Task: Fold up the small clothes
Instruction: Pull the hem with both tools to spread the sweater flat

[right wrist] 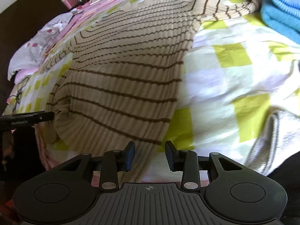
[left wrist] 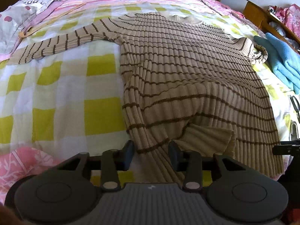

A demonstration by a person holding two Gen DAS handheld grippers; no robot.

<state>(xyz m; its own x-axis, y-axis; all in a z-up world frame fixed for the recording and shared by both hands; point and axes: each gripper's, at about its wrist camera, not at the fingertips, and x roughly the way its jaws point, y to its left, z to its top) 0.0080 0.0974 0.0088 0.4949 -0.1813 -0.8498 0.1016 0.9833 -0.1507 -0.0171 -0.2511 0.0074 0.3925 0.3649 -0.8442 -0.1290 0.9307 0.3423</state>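
Note:
A beige ribbed sweater with thin brown stripes [left wrist: 187,65] lies spread on the yellow-and-white checked bed cover [left wrist: 75,93], one sleeve stretched out to the left. Its near hem is rumpled and partly turned under. My left gripper [left wrist: 151,150] stands open at the hem's left corner, with a strip of the knit lying between its blue-padded fingers. In the right wrist view the sweater [right wrist: 121,71] fills the middle. My right gripper [right wrist: 150,150] is open over the hem's right corner, fabric between the fingers without being pinched.
A folded blue cloth [left wrist: 281,56] sits at the sweater's right shoulder. A dotted pillow [left wrist: 16,18] lies far left and a pink quilt [left wrist: 28,165] near left. A pale garment [right wrist: 271,140] lies to the right of my right gripper. A wooden bedside unit [left wrist: 262,15] stands beyond the bed.

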